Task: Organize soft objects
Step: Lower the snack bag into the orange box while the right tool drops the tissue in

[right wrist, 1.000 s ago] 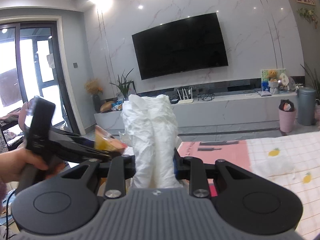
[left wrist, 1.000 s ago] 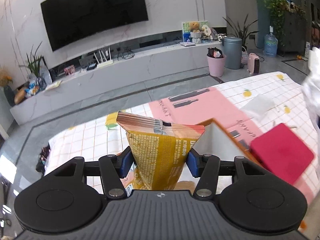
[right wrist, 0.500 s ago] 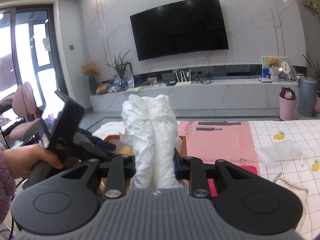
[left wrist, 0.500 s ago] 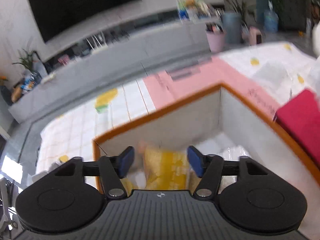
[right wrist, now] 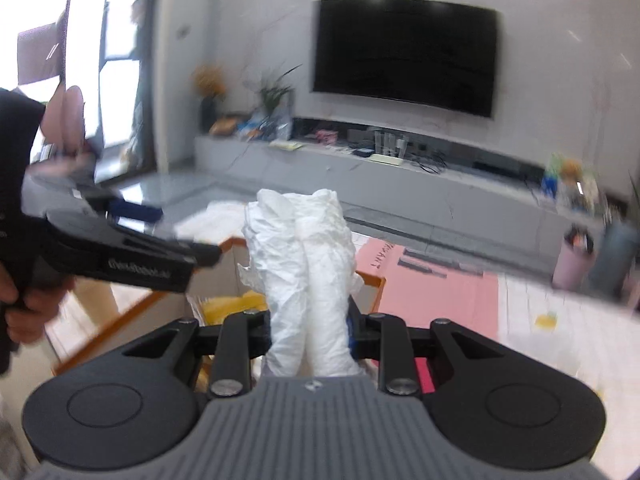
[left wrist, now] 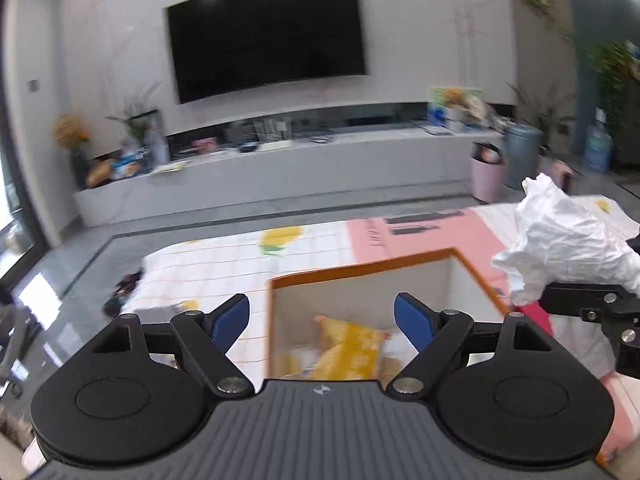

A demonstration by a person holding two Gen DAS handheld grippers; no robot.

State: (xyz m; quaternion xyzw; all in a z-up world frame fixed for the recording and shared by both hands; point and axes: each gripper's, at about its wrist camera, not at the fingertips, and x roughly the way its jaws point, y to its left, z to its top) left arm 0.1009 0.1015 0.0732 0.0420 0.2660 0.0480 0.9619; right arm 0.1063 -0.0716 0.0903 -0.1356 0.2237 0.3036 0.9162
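Note:
My left gripper [left wrist: 322,318] hangs above the orange-rimmed box [left wrist: 360,269], its jaws still opening, wide apart, with nothing between them. The yellow snack bag [left wrist: 352,346] lies down inside the box, below the blue pads. My right gripper [right wrist: 308,326] is shut on a crumpled white plastic bag [right wrist: 306,264] that stands up out of its jaws. That white bag [left wrist: 568,240] also shows at the right of the left wrist view, just right of the box. The left gripper [right wrist: 132,258] shows at the left of the right wrist view, held by a hand [right wrist: 24,312].
The box [right wrist: 368,280] stands on a table with a white checked cloth [left wrist: 208,268] and a pink mat [left wrist: 420,232]. A red flat item [right wrist: 422,376] lies by the box. Beyond the table are a TV wall, a low cabinet and a pink bin [left wrist: 486,178].
The left jaws have spread and let go of the yellow snack bag, which now lies in the box. The left gripper has drawn back. The right gripper has rolled and swung towards the box with the white bag.

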